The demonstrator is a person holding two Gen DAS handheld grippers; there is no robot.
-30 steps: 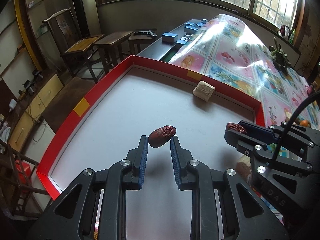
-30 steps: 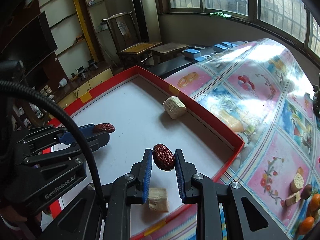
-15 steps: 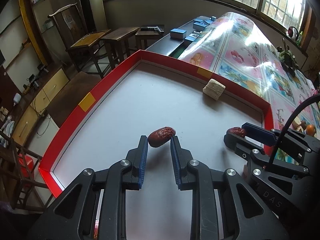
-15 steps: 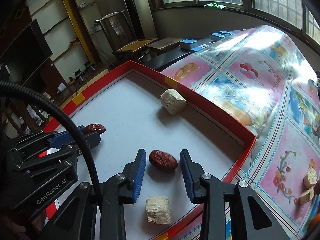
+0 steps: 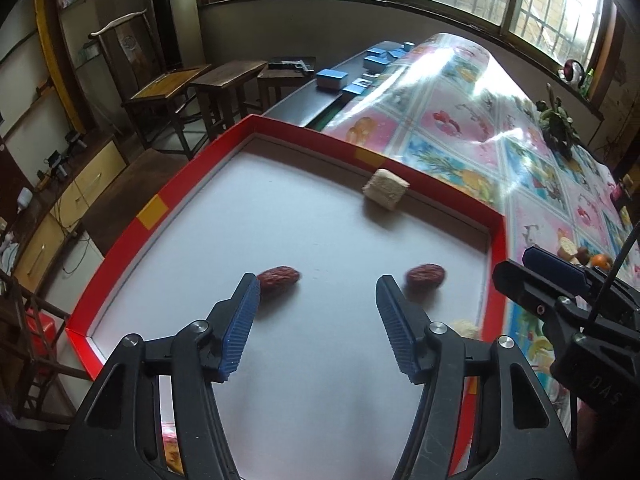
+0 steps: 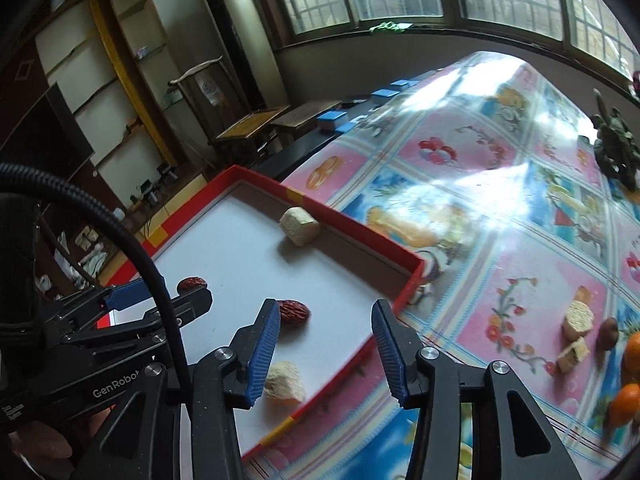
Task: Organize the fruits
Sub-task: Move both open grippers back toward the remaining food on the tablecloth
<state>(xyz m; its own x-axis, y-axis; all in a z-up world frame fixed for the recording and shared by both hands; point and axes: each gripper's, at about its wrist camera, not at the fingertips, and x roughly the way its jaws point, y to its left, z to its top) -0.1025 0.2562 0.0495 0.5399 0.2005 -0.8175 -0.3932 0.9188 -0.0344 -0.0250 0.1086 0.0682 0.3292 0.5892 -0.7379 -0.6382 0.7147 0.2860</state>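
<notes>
Both my sets of jaws are opening over the red-walled tray (image 5: 120, 248) and nothing sits between the pads of either. My left gripper (image 5: 316, 304) has its jaws spread wide; one red date (image 5: 279, 277) lies on the white tray floor just beyond the tip of its left finger, not touching the pad that I can see. A second red date (image 5: 426, 275) rests just past the right finger's tip, and in my right wrist view that same date (image 6: 294, 312) lies against the outer side of the left finger of the right gripper (image 6: 324, 320), whose jaws hang over the tray's near-right corner. A pale beige cube (image 5: 386, 189) sits far ahead of both jaws, up against the far wall. Another pale chunk (image 6: 285, 382) lies under my right gripper's left finger, by the tray's near wall. Out on the flowered worktop cloth (image 6: 460, 184), right of the right jaws, I see more beige pieces (image 6: 577, 319), a brown fruit (image 6: 608, 332) and oranges (image 6: 624, 398), well apart from the tray
</notes>
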